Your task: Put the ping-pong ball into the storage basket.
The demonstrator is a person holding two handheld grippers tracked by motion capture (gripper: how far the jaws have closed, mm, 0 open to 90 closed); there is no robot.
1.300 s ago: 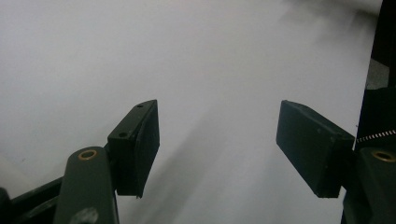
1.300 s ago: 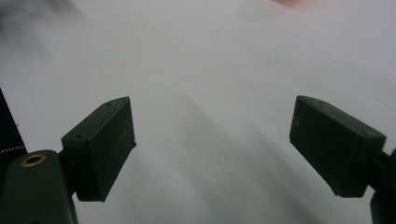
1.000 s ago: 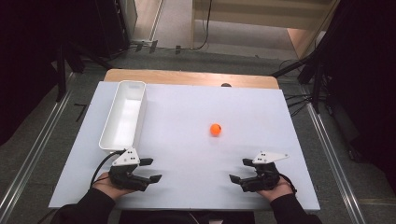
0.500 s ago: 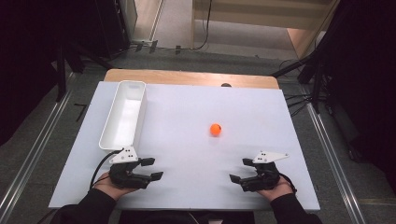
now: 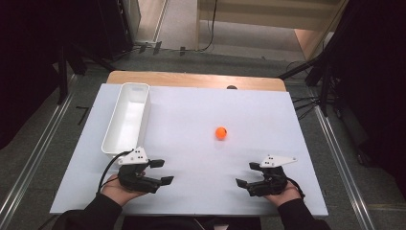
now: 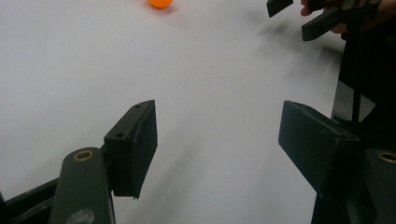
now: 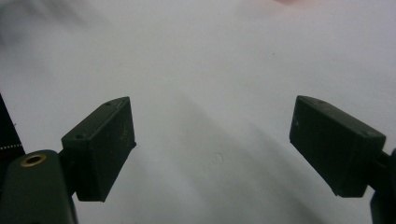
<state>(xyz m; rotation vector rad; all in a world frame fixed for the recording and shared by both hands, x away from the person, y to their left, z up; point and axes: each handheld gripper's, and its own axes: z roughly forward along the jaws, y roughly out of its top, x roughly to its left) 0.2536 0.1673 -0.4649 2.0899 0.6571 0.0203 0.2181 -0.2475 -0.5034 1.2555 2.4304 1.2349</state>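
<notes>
from the high view we've got the left tool (image 5: 162, 172) at the lower left of the frame and the right tool (image 5: 247, 175) at the lower right, both low over the white bench (image 5: 191, 191), jaws pointing toward each other. the orange ball (image 5: 220, 132) sits a bit right of centre, well apart from both tools, nearer the right one. a white tray (image 5: 115, 143) lies along the left side, its near end just above the left tool.

in the left gripper view our left tool (image 6: 217, 140) has its jaws apart with bare bench between them, and they've just been opening. the ball (image 6: 161, 3) peeks in at the top edge, and the right tool (image 6: 299, 18) is in the upper right corner.

in the right gripper view the right tool (image 7: 212, 144) has its jaws wide apart, nothing between them, plain bench (image 7: 210, 70) below.
</notes>
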